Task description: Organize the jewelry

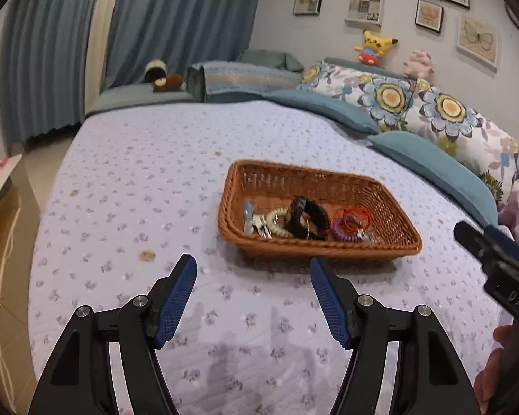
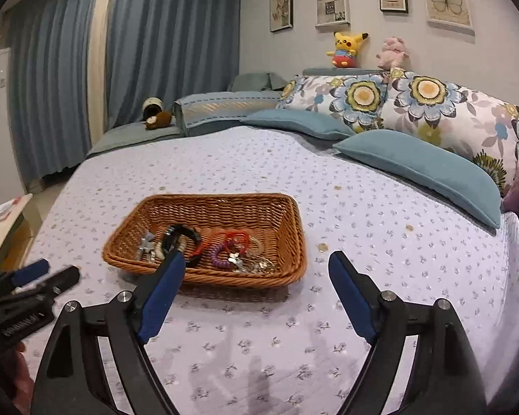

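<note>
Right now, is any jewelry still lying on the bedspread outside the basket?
No. In the right wrist view every piece, including the black bracelet and purple coil band, sits inside the wicker basket; the bedspread around it shows none.

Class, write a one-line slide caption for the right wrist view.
Open right gripper above a floral bedspread, facing a wicker basket of jewelry.
</note>
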A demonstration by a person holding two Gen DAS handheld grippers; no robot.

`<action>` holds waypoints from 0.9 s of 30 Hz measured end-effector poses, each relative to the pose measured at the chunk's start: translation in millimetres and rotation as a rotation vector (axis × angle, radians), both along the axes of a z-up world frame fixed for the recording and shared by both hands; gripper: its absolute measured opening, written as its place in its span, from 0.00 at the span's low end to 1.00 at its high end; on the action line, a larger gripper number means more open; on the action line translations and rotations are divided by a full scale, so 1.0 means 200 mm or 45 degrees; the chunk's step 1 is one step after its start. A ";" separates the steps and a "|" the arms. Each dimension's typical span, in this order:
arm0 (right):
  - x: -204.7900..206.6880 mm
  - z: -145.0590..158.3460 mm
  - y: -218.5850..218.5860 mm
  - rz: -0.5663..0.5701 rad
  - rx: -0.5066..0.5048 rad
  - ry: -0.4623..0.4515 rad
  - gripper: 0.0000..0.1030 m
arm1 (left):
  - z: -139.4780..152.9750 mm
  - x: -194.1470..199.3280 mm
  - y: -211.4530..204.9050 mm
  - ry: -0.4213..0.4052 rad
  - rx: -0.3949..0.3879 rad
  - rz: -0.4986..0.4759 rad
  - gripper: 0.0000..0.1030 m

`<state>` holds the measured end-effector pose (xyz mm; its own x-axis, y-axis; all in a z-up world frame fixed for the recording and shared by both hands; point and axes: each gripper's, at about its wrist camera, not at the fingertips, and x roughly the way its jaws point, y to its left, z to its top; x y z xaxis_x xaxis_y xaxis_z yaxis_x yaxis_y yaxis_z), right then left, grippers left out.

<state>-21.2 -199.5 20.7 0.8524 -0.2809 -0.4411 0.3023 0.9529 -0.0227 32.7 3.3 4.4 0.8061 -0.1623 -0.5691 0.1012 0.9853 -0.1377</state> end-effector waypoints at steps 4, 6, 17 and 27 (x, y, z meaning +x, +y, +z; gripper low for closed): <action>0.02 -0.05 -0.02 0.006 0.009 0.032 0.84 | -0.04 0.00 -0.06 0.013 0.085 -0.032 0.68; 0.02 -0.06 -0.01 0.013 0.005 0.043 0.84 | -0.06 0.00 -0.08 0.031 0.092 -0.053 0.68; 0.04 -0.09 0.00 0.034 0.003 0.069 0.84 | -0.10 0.04 -0.12 0.073 0.189 -0.031 0.68; 0.04 -0.10 0.00 0.035 -0.007 0.078 0.84 | -0.08 0.02 -0.11 0.056 0.254 0.043 0.68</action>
